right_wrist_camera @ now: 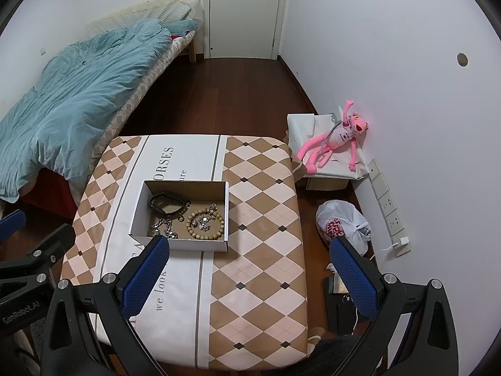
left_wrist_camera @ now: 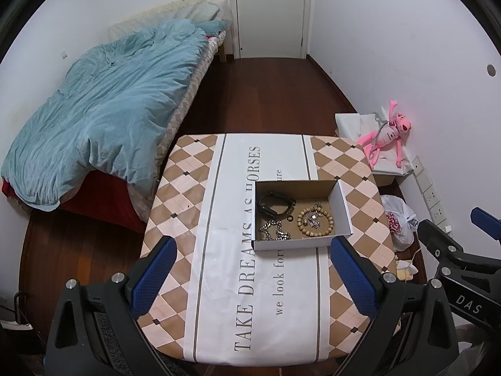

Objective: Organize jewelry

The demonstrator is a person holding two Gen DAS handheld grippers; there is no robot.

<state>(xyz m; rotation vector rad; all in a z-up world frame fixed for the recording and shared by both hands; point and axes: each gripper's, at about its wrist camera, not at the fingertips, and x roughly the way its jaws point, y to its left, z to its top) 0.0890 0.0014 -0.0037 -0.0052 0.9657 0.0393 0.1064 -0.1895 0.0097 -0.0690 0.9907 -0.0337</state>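
Note:
An open cardboard box (left_wrist_camera: 343, 208) (right_wrist_camera: 227, 200) sits on the patterned table (left_wrist_camera: 219, 282) (right_wrist_camera: 260, 266). Inside lie a black band (left_wrist_camera: 275, 205) (right_wrist_camera: 167, 204), a wooden bead bracelet (left_wrist_camera: 314, 221) (right_wrist_camera: 205, 223) around a small silver piece, and a silver chain (left_wrist_camera: 274, 232) (right_wrist_camera: 162, 228). My left gripper (left_wrist_camera: 253, 277) is open and empty, held above the table just short of the box. My right gripper (right_wrist_camera: 250, 277) is open and empty, to the right of the box. Each gripper shows at the edge of the other's view.
A bed with a blue duvet (left_wrist_camera: 103, 112) stands left of the table. A pink plush toy (right_wrist_camera: 332, 141) lies on a white box by the right wall. A white plastic bag (right_wrist_camera: 341, 224) and a power strip (right_wrist_camera: 388, 206) are on the floor at right.

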